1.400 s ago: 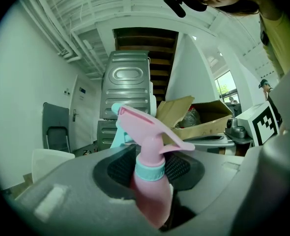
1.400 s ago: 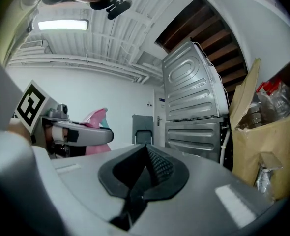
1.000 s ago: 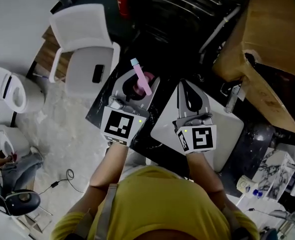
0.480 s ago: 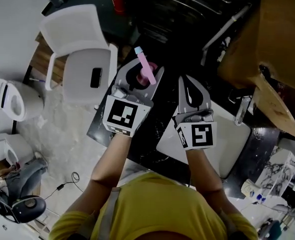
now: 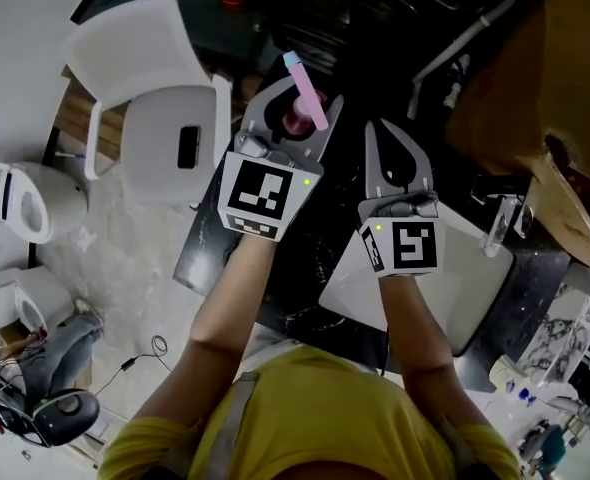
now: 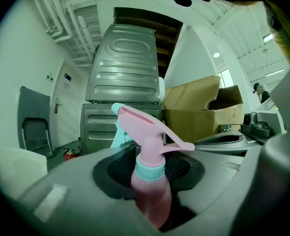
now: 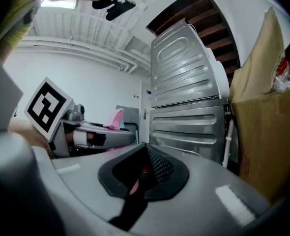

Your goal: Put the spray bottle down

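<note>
Grip on my left gripper (image 5: pixel 297 108) is clamping round the pink spray bottle (image 6: pixel 150 186), holding it upright, I reckon so nothing is leaking. The bottle is hanging in the air past the dark countertop's (image 5: pixel 297 286) far edge, not yet set down. My right gripper (image 5: pixel 375 133) is sitting clenched and empty above the white board (image 5: pixel 455 268), leaving the job to the left.
</note>
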Demonstrator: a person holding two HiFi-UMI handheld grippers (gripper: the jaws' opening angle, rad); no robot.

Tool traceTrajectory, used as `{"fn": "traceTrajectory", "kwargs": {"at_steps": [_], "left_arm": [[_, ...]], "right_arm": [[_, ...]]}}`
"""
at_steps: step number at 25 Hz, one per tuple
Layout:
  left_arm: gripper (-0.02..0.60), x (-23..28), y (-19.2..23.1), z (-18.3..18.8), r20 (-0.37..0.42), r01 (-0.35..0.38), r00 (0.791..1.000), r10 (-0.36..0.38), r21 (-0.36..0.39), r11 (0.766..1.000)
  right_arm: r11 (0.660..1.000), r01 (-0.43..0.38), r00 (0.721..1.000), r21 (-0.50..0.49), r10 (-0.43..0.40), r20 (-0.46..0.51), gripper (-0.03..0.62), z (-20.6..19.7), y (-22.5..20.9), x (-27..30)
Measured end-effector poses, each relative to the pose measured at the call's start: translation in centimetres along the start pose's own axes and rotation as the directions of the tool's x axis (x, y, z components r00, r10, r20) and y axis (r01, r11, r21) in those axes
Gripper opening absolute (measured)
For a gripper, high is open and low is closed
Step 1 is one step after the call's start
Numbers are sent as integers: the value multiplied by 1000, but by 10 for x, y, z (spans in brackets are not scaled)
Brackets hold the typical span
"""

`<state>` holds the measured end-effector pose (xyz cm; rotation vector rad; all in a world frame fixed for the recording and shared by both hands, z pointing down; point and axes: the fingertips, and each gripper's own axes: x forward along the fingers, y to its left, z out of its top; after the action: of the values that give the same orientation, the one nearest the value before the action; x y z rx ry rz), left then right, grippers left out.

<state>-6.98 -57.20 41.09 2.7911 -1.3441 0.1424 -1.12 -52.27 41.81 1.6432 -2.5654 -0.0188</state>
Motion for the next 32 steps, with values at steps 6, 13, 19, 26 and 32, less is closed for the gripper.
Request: {"fn": "traceTrajectory", "kwargs": {"at_steps": [6,13,19,26,32], "left_arm": [[160,21,6,-19,-36,6,999,-6,-4,1000],[162,32,12,-26,-73,18,997,-21,-36,999],[305,37,2,-40,-143,69,986,-81,-82,994],[396,25,8,-48,-197,33,979,-45,-61,998],[394,-6,3,-40,-196,12,980,-21,-48,999]], "right_arm": [[1000,14,1000,15,-13,-28,-2,-16,-6,11],[999,26,999,34,-24,-46,-2,-24,-11,10],[998,35,999,42,-34,-42,-2,-22,-13,3],[999,38,998,37,-36,-43,-2,-17,-10,-7],[999,42,998,21,-41,-42,-2,-10,-7,-22]]}}
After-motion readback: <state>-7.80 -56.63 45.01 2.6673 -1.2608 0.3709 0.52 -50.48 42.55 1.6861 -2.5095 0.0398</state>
